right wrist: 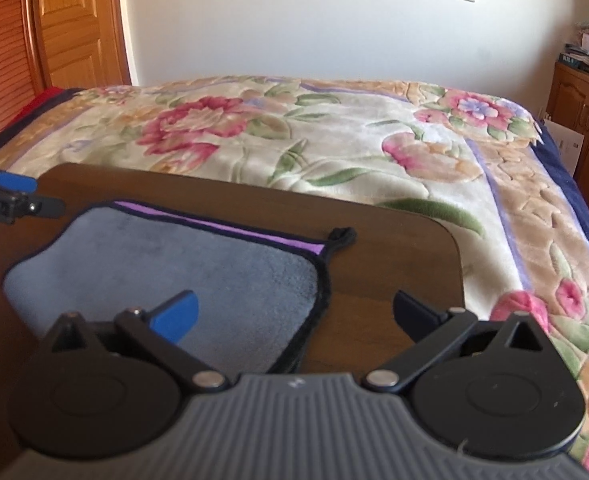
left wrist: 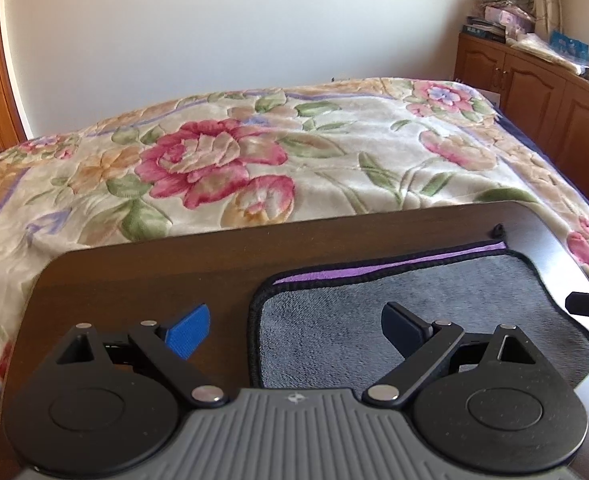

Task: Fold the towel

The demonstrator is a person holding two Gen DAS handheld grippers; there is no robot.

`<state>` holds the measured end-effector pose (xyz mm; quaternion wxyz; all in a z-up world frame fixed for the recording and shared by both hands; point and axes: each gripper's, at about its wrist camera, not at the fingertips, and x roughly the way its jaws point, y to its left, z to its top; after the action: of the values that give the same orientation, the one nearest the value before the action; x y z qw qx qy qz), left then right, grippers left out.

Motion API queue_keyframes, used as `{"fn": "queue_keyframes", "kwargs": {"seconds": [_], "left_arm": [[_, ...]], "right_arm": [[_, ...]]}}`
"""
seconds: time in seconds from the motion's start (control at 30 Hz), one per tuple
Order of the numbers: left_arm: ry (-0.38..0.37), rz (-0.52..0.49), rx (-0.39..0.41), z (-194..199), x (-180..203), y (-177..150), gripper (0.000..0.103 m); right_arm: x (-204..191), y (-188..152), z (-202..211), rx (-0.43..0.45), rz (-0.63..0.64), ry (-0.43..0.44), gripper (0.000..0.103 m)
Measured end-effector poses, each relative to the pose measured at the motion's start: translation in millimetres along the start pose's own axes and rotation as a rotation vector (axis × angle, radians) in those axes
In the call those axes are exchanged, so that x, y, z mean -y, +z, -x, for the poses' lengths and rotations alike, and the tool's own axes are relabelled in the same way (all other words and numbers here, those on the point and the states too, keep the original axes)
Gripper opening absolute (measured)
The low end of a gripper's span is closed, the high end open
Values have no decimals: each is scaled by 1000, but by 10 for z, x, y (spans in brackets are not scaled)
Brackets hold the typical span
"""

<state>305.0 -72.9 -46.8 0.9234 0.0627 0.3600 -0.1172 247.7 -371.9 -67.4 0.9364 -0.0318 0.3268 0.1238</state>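
A grey towel point(left wrist: 394, 300) with black trim and a purple underside lies folded on the dark wooden table point(left wrist: 154, 272). A purple strip shows along its far edge. My left gripper point(left wrist: 294, 330) is open above the towel's left edge, its blue finger over bare table and its black finger over the towel. In the right wrist view the towel point(right wrist: 154, 256) lies to the left. My right gripper point(right wrist: 294, 316) is open above the towel's right edge. A black hanging loop point(right wrist: 342, 236) sticks out at the towel's far right corner. Each gripper's tips show in the other's view.
The table stands against a bed with a floral blanket point(left wrist: 274, 160). Wooden cabinets point(left wrist: 534, 88) with clutter on top stand at the right. A wooden door point(right wrist: 74, 24) is at the left. A white wall with a switch and socket is behind the bed.
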Motion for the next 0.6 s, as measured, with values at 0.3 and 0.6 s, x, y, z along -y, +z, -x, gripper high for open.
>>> {"fn": "queue_keyframes", "kwargs": {"seconds": [0.3, 0.6], "left_arm": [[-8, -21, 27, 401, 86, 76, 92], [-7, -38, 35, 758, 133, 7, 92]], "right_arm": [[-73, 137, 347, 36, -21, -15, 103], [-111, 154, 629, 50, -35, -40, 103]]}}
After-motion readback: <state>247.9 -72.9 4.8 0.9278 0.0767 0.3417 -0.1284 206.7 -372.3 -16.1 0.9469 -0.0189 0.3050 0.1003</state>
